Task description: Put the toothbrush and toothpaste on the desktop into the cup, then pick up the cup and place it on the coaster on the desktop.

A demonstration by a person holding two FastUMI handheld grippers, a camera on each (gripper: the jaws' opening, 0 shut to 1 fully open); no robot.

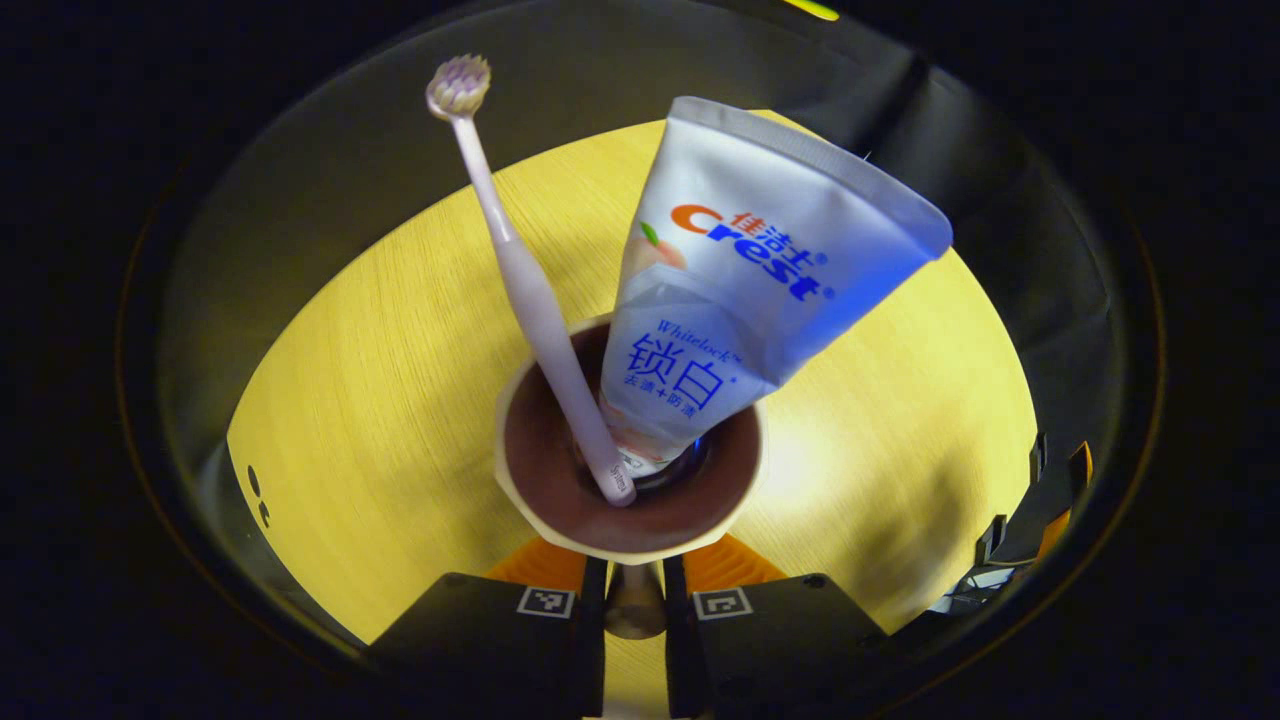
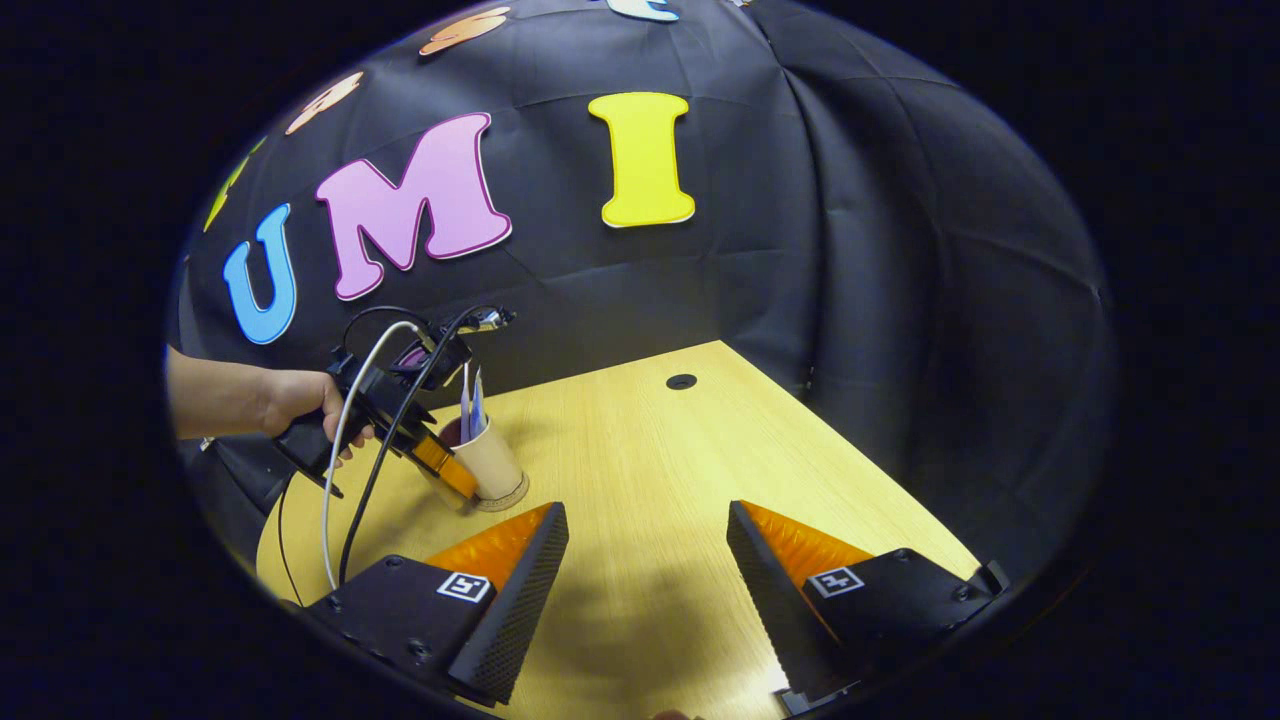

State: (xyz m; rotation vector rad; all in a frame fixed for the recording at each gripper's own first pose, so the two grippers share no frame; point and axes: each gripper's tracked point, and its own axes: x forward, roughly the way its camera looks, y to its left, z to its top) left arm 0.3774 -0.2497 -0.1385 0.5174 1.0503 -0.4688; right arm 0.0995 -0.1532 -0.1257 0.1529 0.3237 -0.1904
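Left gripper view puts me right over the cup (image 1: 630, 470): the toothbrush (image 1: 530, 290) and the toothpaste (image 1: 750, 290) both stand in it, the brush leaning off to one side with its head up, the tube leaning the other way, cap end down. So the loading is done, and I judge I am in the last step, setting the cup on the coaster. My left gripper (image 1: 634, 600) has its two fingers drawn close together on a narrow part of the cup's near wall, clamped on it as far as I can see.

In the right gripper view the same cup (image 2: 490, 462) sits low on the desktop (image 2: 660, 470) with the round coaster (image 2: 508, 497) showing at its foot. It looks to be on or just touching the coaster, but I cannot tell whether it is fully seated. The hand (image 2: 295, 405) holds the left gripper at the cup's side.

Next, I think, comes easing the cup flat and centred, then opening the fingers and backing out without tipping the tall, top-heavy contents.

My right gripper (image 2: 648, 560) hangs with its fingers wide apart, holding nothing, well clear of the cup. The desk edge lies near the coaster on the hand's side; broad bare wood opens toward the far corner and the cable hole (image 2: 681, 381).
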